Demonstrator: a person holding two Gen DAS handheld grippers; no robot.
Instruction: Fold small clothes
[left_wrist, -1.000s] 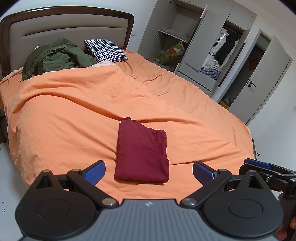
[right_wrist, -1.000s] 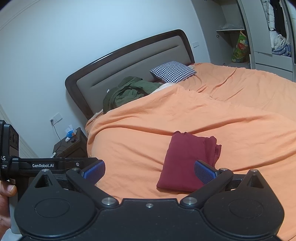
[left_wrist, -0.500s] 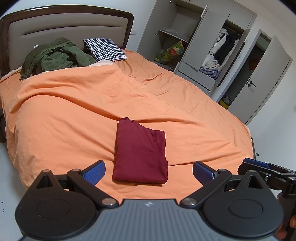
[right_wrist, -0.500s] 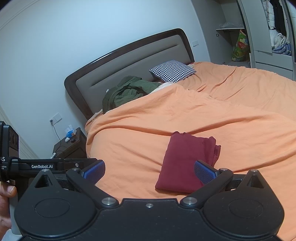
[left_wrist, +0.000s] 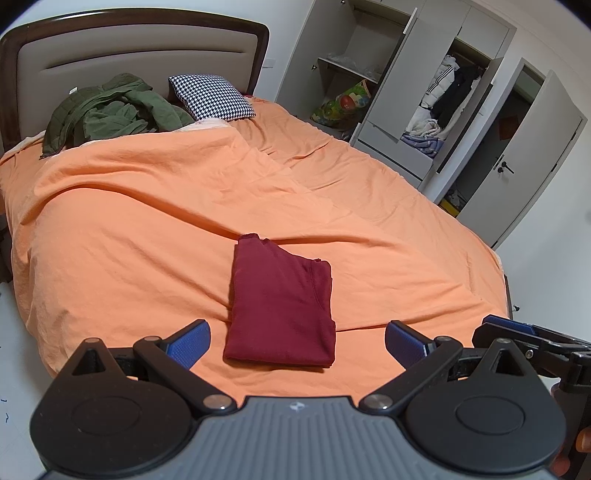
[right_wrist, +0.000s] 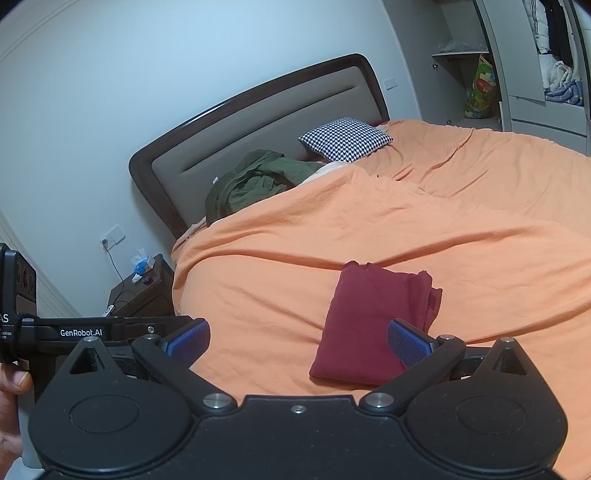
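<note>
- The left gripper (left_wrist: 297, 341) hangs above the near edge of the bed (left_wrist: 129, 229), jaws spread wide, holding nothing.
- The maroon garment (left_wrist: 282, 306) lies mid-bed near that edge as a neat rectangle; folding looks finished, with perhaps only tidying or putting away left.
- Its long axis runs from the near edge towards the headboard (left_wrist: 136, 51).
- The right gripper (right_wrist: 298, 341) is likewise spread and empty.

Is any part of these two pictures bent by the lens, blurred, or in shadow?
Left wrist view: the wardrobe leans and bows near the rim, corners are black; the dark red garment is sharp. Right wrist view: the headboard curves strongly; even indoor light, soft shadows in the orange cover folds.
</note>
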